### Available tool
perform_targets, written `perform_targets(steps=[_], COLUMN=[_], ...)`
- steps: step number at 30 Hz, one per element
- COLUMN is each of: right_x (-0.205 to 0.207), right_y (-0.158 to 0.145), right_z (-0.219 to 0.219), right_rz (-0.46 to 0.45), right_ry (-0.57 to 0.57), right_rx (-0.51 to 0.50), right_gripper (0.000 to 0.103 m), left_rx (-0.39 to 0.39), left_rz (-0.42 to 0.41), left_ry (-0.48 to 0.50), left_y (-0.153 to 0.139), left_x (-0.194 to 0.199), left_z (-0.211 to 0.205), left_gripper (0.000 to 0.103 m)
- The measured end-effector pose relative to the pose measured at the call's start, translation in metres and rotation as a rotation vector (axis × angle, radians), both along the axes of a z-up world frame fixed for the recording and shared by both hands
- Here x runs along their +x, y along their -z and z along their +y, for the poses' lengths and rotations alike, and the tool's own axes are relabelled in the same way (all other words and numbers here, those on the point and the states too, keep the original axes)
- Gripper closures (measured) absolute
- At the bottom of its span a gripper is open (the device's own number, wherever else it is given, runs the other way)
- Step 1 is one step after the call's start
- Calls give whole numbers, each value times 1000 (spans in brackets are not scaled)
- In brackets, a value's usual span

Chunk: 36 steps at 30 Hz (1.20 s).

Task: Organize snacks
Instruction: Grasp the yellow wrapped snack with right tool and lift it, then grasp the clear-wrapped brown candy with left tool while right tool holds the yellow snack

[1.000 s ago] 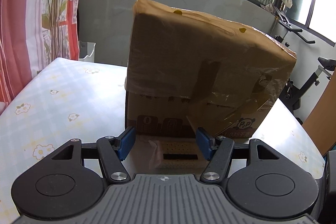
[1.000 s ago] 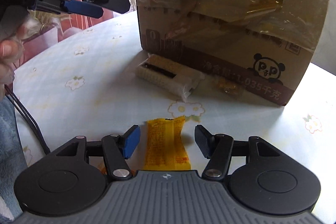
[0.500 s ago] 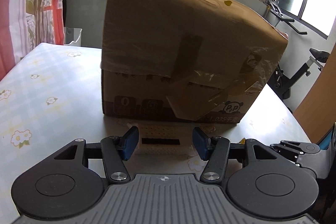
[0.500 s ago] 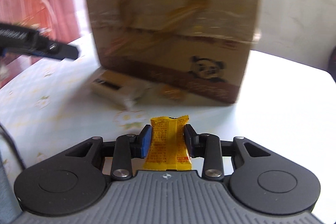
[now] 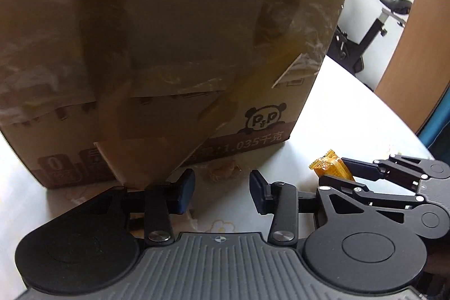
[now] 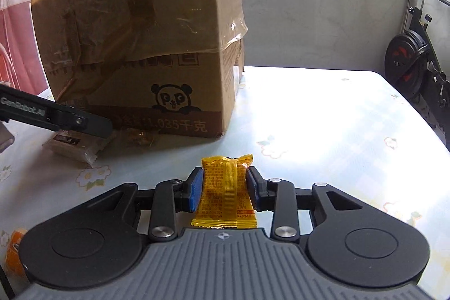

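Right gripper point(image 6: 223, 190) clamped shut; left gripper point(image 5: 222, 194) fingers just closing (gap empty).

- The left tongs point(image 5: 222, 194) are matte black plastic: two linkage arms on round pivot housings, silver screw heads at the joints, blue pads on the inner finger faces.
- A ribbed grey body with a small crosshair mark sits behind them.
- The right tongs point(image 6: 224, 189) match them.
- White lettering "GenRobot.AI" runs along the left tongs' side.
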State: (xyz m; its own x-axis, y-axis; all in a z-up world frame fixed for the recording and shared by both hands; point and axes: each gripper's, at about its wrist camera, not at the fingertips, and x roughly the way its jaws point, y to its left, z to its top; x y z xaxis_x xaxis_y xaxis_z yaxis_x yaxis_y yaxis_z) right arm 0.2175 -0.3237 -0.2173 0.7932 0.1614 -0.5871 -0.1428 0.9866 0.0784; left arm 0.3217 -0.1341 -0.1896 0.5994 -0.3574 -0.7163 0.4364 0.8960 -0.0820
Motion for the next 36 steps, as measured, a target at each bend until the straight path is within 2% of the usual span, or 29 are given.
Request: perform_targets(steps=[3,5,10,14,22,24,32,35,36], right_x=[0,-2,0,-2,0,1,2,3,4], right_y=[0,0,1,0,0,0,-1,0,0], right_z=[1,-3,-10,-11,-13,-13,-11,-11,-11], right_rz=[-5,-11,-3,-1,6,9,15,17,19], right_ry=[-18,-10,6,-5,-3,-8,-13,-12,-10], right_rx=[3,24,66,59,72,71,59,59,62], right_gripper=[67,68,67,67,67,67,67,67,67], left_rx=[47,47,45,81,55,89,78,73,81], left_rz=[-28,-51,-48,-48,19,-6,-14,-22,-25], left_ry=[46,54,94,140,97,101,41,63,69], left_y=[6,5,8,15,24,27,26,26,26], left_x=[7,10,17,19,10,6,11,9,8], left_z=[-18,-23,-31,-33,-14,-17,-18,-19,-20], left_gripper=[62,62,63,62,62,61,63,85,85])
